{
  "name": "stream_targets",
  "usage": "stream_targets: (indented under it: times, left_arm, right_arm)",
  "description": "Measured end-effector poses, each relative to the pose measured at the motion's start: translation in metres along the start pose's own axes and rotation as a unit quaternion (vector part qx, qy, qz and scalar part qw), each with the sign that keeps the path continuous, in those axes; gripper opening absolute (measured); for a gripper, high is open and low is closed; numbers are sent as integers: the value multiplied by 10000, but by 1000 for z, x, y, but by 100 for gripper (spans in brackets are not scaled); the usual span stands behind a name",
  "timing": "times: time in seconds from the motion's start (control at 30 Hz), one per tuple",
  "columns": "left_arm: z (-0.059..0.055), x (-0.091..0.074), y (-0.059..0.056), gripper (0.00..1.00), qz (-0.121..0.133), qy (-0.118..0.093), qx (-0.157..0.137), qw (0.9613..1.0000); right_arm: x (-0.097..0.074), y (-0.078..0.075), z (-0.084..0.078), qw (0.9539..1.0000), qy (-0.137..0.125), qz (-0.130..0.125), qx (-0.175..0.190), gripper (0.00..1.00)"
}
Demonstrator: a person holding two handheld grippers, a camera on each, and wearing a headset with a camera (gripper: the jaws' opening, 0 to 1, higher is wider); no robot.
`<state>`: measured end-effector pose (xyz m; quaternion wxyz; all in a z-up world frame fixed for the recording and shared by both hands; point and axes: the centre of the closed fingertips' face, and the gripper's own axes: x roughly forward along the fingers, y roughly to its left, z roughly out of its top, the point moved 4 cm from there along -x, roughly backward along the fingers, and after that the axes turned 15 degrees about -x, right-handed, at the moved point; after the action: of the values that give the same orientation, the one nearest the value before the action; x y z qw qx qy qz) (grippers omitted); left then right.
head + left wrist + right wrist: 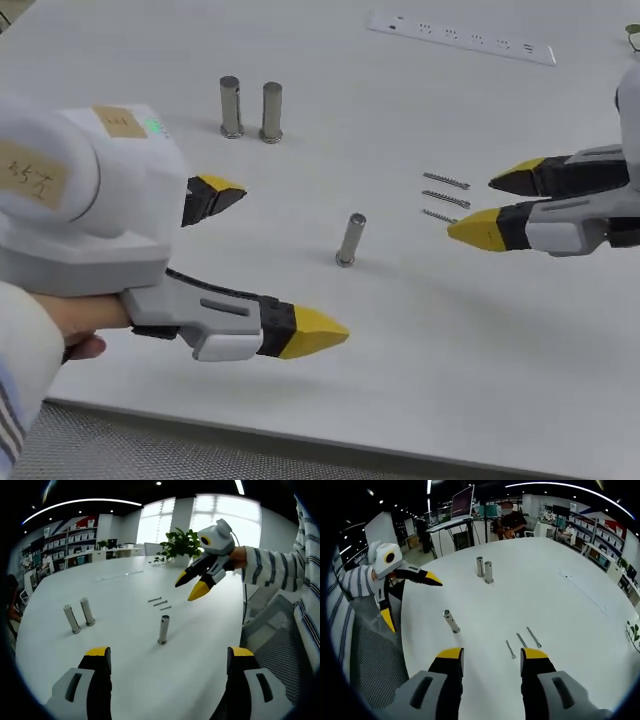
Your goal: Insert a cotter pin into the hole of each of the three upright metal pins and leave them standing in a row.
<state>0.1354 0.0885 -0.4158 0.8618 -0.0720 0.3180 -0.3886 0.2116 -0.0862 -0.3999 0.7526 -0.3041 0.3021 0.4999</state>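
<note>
Two metal pins (231,105) stand side by side on the far part of the white worktop (420,380). A third pin (350,240) stands alone, nearer, between the grippers. Three cotter pins (445,198) lie in a row just ahead of the right gripper (471,208), whose jaws are parted and empty. The left gripper (290,260) hovers with its jaws wide apart, holding nothing.

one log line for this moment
left claw open, empty | right claw open, beside three cotter pins lying on table | metal pins upright: pair at back, one apart | none inserted
</note>
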Motion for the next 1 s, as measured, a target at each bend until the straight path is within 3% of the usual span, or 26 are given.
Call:
stream_targets:
  times: [0.13,0.43,0.57,0.6,1.0]
  left_arm:
    - [2,0,0,95,-17,-62,-41,10000]
    - [5,1,-5,94,-136,-77,-10,9999]
    - [5,1,-5,93,-170,-86,-45,9998]
    - [5,1,-6,93,-177,-77,-46,9998]
    - [6,1,-10,93,-240,-115,-76,9996]
  right_arm:
    - [8,-4,-1,9990,291,184,-288,34]
    - [26,-12,0,9945,584,488,-724,19]
    - [33,-13,-4,9923,749,586,-792,18]
    - [38,-22,-8,9912,799,612,-863,17]
    - [50,-24,-23,9845,1183,871,-962,10]
